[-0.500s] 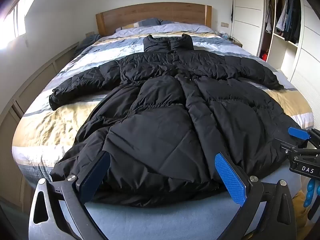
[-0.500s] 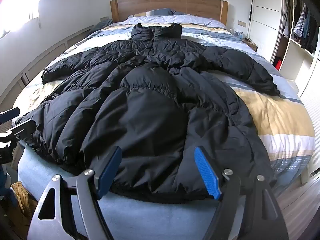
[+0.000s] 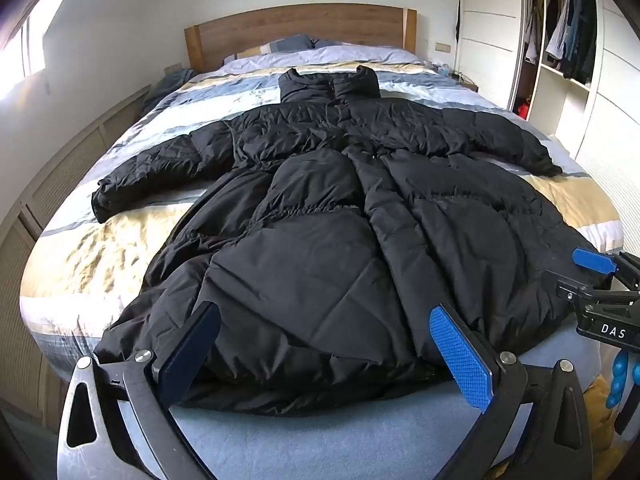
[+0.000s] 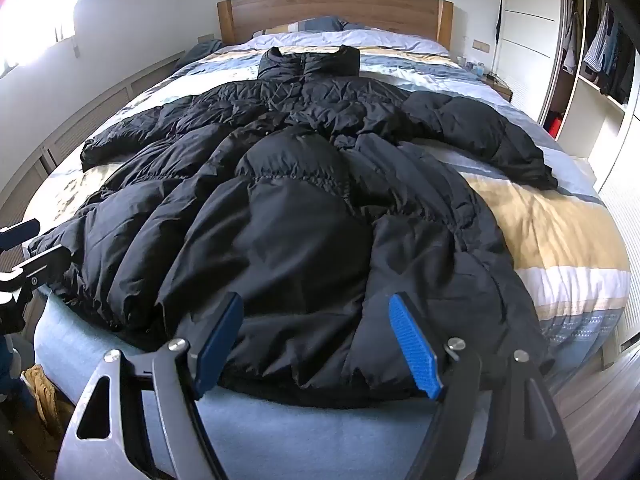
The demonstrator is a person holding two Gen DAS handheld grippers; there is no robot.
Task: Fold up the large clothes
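Left gripper (image 3: 325, 354) gaping wide, right gripper (image 4: 316, 346) nearly as wide — nothing between either pair of jaws. Just beyond, black puffer coat (image 3: 340, 216) spread flat on bed (image 3: 80, 248), hem nearest. Likely light, bulky, slick, springy — best pinched at hem corners.

Long black puffer coat (image 3: 320, 248), front up, spread flat on striped bed — sleeves out, collar toward headboard
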